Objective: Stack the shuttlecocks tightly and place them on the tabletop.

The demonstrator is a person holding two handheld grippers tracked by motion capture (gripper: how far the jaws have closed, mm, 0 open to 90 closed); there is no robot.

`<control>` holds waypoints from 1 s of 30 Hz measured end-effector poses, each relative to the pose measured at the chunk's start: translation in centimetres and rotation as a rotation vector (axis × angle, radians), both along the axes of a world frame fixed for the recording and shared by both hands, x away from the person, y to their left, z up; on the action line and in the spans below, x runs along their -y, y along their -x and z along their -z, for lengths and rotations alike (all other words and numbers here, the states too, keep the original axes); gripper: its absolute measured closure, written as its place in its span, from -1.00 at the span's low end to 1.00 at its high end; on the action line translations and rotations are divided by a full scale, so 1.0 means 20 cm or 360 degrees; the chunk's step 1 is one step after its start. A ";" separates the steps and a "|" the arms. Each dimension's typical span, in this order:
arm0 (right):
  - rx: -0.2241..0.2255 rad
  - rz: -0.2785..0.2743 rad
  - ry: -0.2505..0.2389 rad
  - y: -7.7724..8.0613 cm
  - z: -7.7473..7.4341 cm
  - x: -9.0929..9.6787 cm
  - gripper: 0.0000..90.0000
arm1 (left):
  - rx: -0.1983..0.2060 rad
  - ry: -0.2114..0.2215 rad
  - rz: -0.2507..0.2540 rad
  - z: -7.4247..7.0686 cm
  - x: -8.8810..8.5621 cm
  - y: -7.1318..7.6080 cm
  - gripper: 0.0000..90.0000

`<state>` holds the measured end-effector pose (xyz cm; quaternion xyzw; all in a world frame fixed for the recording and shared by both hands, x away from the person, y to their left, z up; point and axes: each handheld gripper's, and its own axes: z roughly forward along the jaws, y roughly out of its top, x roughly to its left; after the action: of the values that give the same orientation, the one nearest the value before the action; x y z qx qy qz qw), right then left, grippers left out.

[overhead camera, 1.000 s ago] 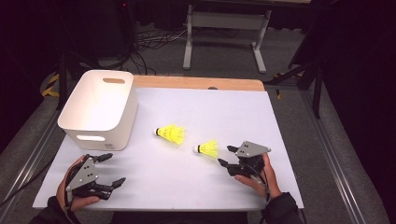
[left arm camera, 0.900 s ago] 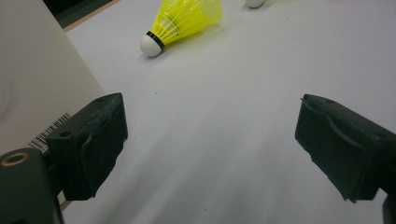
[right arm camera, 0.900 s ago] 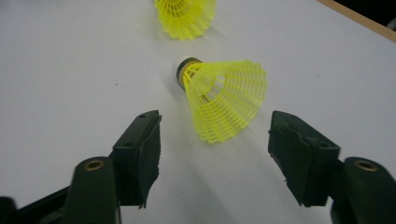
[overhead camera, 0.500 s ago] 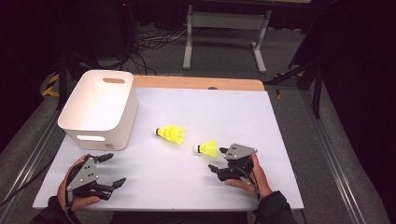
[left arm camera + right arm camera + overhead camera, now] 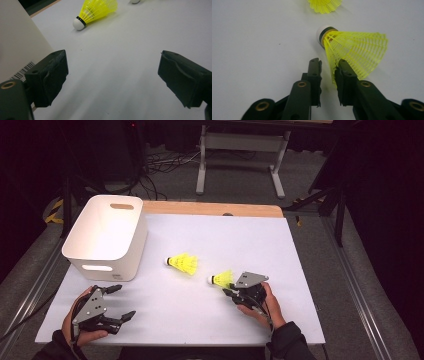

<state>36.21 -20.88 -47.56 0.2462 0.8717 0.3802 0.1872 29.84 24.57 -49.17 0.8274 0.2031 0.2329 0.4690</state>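
I'm closing the right tongs on the shuttlecock's featherlight, crushable skirt edge, lower right; left tongs hanging released.

Only marking seen: a barcode label of black bars on white, low on the side wall of the white plastic bin, in the left gripper view. Its digits are too small to read. No other legible text, brand or number.

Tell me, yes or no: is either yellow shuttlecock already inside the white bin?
No: both yellow shuttlecocks, the middle shuttlecock and the right-hand shuttlecock, lie on the table outside the white bin.
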 end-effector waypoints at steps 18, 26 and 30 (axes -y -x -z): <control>0.0065 -0.0001 -0.0011 0.01 -0.03 -0.01 1.00 | 0.0000 0.0011 -0.0002 0.00 0.00 0.00 -0.78; 0.0120 0.0014 -0.0062 0.02 -0.07 0.01 1.00 | 0.0003 0.0017 -0.0002 0.00 0.00 0.00 -0.78; 0.0127 0.0017 -0.0067 0.03 -0.07 0.01 1.00 | 0.0007 0.0025 0.0003 0.00 -0.01 0.00 -0.79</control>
<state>35.70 -21.08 -46.14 0.2393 0.8540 0.4071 0.2185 29.83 24.70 -49.14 0.8234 0.2032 0.2327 0.4760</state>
